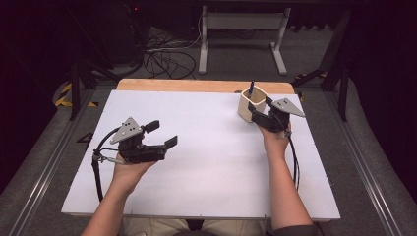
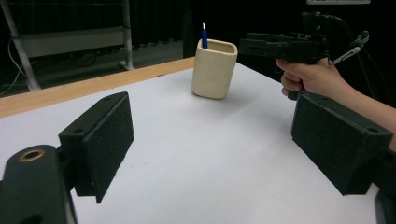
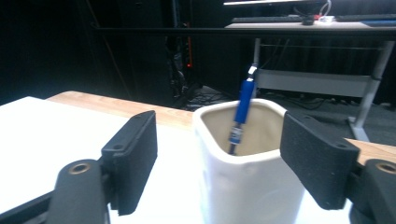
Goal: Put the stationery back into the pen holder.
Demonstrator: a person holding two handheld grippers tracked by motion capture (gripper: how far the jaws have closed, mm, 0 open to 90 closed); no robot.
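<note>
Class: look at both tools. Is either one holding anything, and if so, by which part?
Nothing is held. The left tool is open over bare table. The right tool stands open around the cup, with the pen standing free inside it.

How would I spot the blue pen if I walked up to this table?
Look to the far right part of the white table, where a cream cup stands. The blue pen leans inside it, poking above the rim, the one bright-coloured thing there.

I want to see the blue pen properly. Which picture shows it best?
The right gripper view: the blue pen leans inside the cream cup, close and large. The left gripper view and the high view show just its small top above the rim.
</note>
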